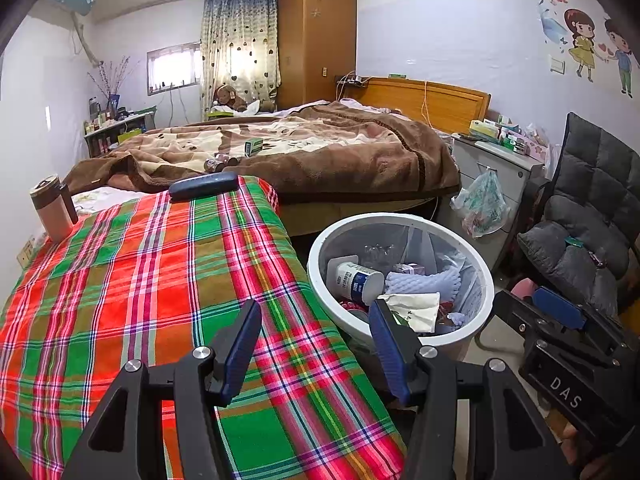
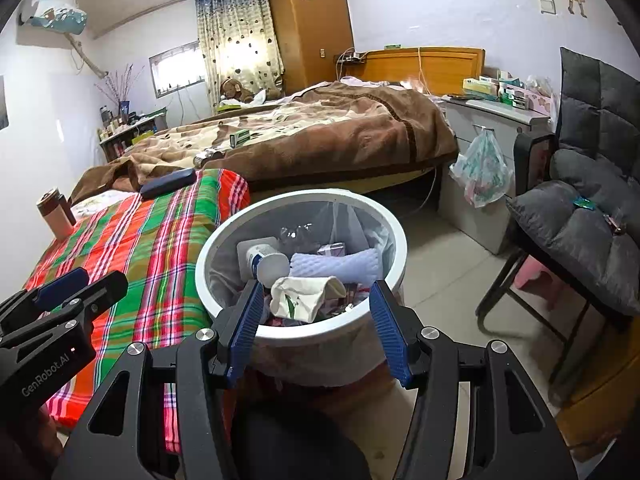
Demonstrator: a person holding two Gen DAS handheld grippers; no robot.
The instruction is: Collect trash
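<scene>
White bin point(image 2: 224, 240) looks pretty full, both tools, left point(image 1: 314, 344) and right point(image 2: 316, 320), spread and empty, so next is hunting more trash on the bed point(image 1: 320, 148)

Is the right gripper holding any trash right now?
No: the right gripper stands open with nothing between its pads, hovering above the white bin of rubbish.

The left tool point(image 1: 314, 320) hangs with its jaws apart and empty over the plaid cloth point(image 1: 160, 280). A white trash bin point(image 1: 320, 256) at two o'clock holds a paper cup point(image 1: 354, 282) and crumpled wrappers point(image 1: 416, 308). The right tool point(image 1: 560, 320) shows at four o'clock.
</scene>
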